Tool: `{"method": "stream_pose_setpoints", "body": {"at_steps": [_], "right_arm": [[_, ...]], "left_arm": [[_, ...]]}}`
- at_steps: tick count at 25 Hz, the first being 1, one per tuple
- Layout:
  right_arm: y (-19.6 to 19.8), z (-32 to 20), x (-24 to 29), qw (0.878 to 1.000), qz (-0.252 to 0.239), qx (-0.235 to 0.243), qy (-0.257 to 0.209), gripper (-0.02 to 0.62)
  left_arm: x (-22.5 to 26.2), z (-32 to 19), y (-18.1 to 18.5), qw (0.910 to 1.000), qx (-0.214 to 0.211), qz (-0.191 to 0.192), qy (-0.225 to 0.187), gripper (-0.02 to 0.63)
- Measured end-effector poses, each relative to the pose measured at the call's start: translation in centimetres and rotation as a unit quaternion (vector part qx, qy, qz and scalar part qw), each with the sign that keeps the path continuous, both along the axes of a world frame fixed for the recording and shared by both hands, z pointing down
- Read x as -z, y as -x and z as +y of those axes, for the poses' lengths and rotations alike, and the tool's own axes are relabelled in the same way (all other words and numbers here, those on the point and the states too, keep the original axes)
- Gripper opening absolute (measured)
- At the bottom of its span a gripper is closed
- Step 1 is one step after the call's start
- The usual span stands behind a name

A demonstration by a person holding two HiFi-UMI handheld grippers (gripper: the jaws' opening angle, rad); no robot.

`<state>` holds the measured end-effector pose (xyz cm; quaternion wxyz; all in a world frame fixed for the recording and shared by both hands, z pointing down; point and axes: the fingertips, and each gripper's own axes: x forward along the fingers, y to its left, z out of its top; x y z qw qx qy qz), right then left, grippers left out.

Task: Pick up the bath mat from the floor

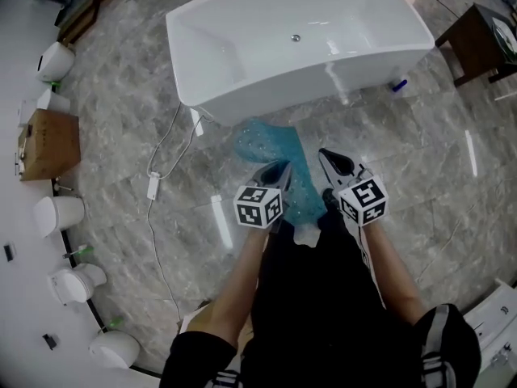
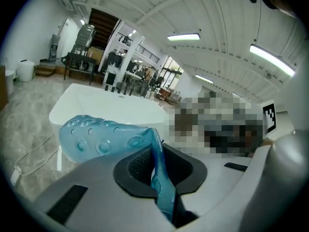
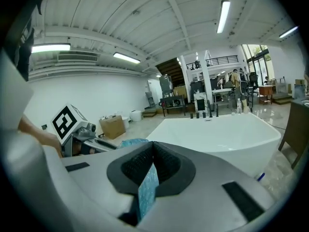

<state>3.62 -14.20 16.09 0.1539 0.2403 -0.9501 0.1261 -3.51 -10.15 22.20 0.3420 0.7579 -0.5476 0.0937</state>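
Now left gripper [image 1: 277,172] and right gripper [image 1: 329,162] each clamped on teal bath mat [image 1: 275,144], hanging seemingly clear of floor [image 1: 404,176], near bathtub [image 1: 299,47]

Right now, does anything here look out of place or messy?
The teal bath mat hangs crumpled beside the bathtub, pinched at its edge by the left hand-held gripper and the right hand-held gripper. A white cable also trails loose across the floor.

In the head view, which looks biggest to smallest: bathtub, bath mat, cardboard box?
Largest: bathtub.
Then bath mat and cardboard box look about alike; the mat is held up nearer the camera, so I won't rank them.
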Motion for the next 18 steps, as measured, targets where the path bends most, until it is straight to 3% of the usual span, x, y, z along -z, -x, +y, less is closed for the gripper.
{"method": "stream_pose_setpoints", "body": {"at_steps": [7,12,18], "right_arm": [[3.6,1.1,6.9,0.998,-0.026,0.028,-0.057,0.012],[5.8,0.7,12.9,0.993,-0.055,0.031,-0.103,0.012],[7.6,0.1,17.7,0.985,-0.083,0.053,-0.143,0.012]], "left_arm": [[10.1,0.3,3.4,0.9920,0.013,-0.052,-0.114,0.043],[17.8,0.8,6.8,0.9775,0.045,-0.078,-0.190,0.043],[23.3,2.7,10.7,0.9565,0.083,-0.139,-0.242,0.044]]}}
